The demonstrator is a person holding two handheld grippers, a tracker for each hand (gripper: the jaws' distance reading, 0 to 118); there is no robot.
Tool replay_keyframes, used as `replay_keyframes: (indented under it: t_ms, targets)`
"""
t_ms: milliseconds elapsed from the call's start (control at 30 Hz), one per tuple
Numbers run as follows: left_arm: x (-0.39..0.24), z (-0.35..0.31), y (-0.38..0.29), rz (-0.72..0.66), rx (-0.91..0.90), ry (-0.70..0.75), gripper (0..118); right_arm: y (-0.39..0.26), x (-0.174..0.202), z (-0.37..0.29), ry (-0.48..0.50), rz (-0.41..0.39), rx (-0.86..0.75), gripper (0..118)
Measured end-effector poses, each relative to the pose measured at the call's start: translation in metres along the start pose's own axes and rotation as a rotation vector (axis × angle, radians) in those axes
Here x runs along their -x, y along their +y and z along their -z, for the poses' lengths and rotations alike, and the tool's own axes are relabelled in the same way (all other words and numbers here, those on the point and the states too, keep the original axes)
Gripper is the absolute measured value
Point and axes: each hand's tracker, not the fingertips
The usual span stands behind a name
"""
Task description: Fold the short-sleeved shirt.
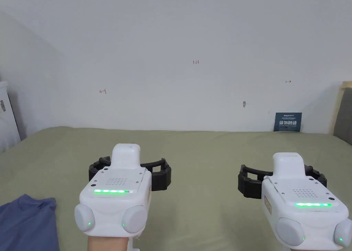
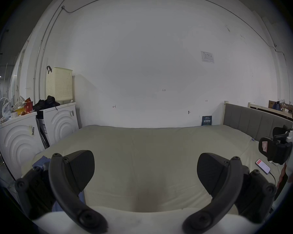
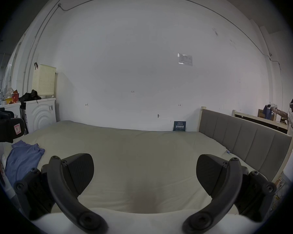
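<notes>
Both grippers wide open, empty, above the bed

Left gripper point(image 2: 145, 171) and right gripper point(image 3: 145, 171) hold nothing; blue shirt point(image 1: 25, 224) lies crumpled lower left on the bed point(image 1: 206, 148); the left gripper view adds a phone point(image 2: 262, 166) at right.

The head view's left and bottom edges cut off most of the blue shirt point(image 1: 27, 224). My left gripper point(image 2: 145, 171) hides much of it in its own view. The small print on the wall notice point(image 3: 185, 59) is too small to tell.

A green-sheeted bed point(image 1: 206, 148) meets a white wall point(image 1: 172, 38); a grey headboard point(image 3: 243, 136) stands right.
</notes>
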Motion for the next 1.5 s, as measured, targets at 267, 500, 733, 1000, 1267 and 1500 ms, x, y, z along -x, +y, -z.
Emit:
replay_keyframes:
  t_ms: [267, 500, 733, 1000, 1267, 1500]
  targets:
    - [-0.0011, 0.0, -0.0005, 0.009, 0.001, -0.003, 118, -0.0002, -0.0005, -0.0001, 0.0, 0.003, -0.002, 118]
    - [-0.0015, 0.0002, -0.0003, 0.003, 0.0, -0.005, 118, -0.0005, -0.0015, 0.0005, -0.001, 0.005, 0.001, 118]
    - [-0.0013, -0.0004, -0.0017, 0.003, 0.006, -0.005, 118, -0.0022, -0.0015, -0.0006, -0.003, 0.003, 0.006, 118]
    - [-0.0028, -0.0013, -0.0019, 0.006, 0.008, -0.007, 118, -0.0018, -0.0027, -0.0012, 0.0, 0.008, 0.001, 118]
    - [-0.0026, -0.002, -0.001, -0.002, 0.007, -0.008, 118, -0.0028, -0.0045, -0.0007, -0.001, 0.01, 0.007, 118]
    - [-0.0031, -0.0018, -0.003, 0.004, 0.011, -0.008, 118, -0.003, -0.0033, -0.0014, -0.002, 0.009, 0.005, 118]
